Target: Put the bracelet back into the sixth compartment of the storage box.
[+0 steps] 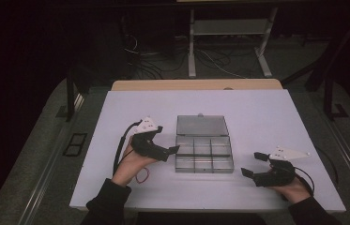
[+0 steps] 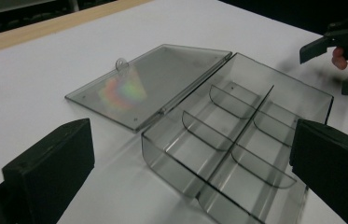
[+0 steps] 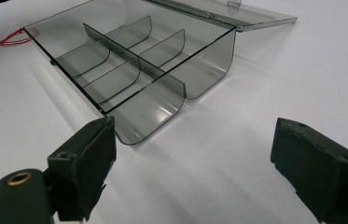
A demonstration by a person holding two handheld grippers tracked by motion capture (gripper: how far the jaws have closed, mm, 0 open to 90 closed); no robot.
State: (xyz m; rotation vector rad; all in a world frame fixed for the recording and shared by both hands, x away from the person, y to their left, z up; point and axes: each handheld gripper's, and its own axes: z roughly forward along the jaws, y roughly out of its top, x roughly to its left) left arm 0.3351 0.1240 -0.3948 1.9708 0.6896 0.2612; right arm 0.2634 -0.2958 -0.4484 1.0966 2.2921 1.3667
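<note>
1. The box [image 1: 204, 153] lies open mid-table [image 1: 257, 108], its lid [image 1: 201, 125] flat on the far side, its six compartments empty.
2. My left gripper [image 1: 175, 149] hovers at the box's left edge, jaws spread wide, nothing between them.
3. My right gripper [image 1: 252, 163] sits just right of the box, jaws apart, gripping nothing.
</note>
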